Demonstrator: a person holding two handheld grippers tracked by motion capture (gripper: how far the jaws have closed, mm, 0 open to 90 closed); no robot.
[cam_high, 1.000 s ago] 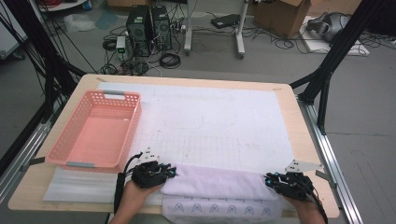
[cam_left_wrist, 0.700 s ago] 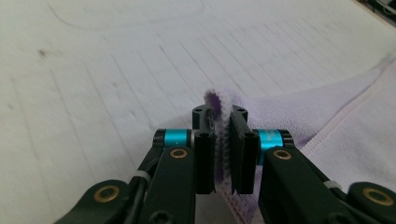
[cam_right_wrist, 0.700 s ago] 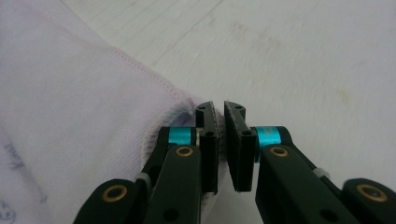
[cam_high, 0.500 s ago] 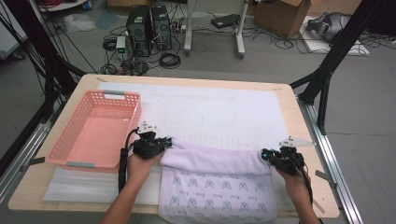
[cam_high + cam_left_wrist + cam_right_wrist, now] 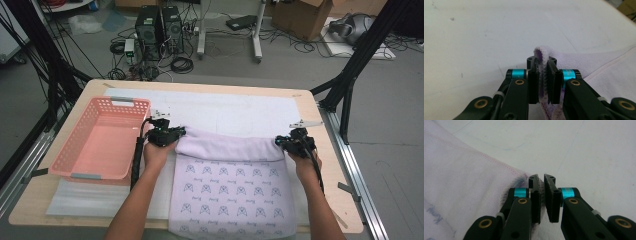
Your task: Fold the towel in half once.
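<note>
A lilac towel (image 5: pixel 230 185) with a small printed pattern lies on the table's near half, and its far edge is folded over into a plain band. My left gripper (image 5: pixel 176 134) is at the band's left end. In the left gripper view that gripper (image 5: pixel 542 62) is shut on a fold of the towel (image 5: pixel 599 67), which loops up between the jaws. My right gripper (image 5: pixel 280 142) is at the band's right end. In the right gripper view its jaws (image 5: pixel 541 178) stand a narrow gap apart with no cloth between them, and the towel's corner (image 5: pixel 461 170) lies just left of them.
A pink plastic basket (image 5: pixel 75 175) stands empty at the table's left, close to my left hand. A white mat (image 5: pixel 235 110) covers the table beyond the towel. The table's right edge (image 5: pixel 320 125) is near my right gripper. Cables, computers and black frame legs stand on the floor behind.
Both grippers have moved away from the person, drawing the towel's folded edge farther onto the table. More of the patterned cloth now lies spread out.
</note>
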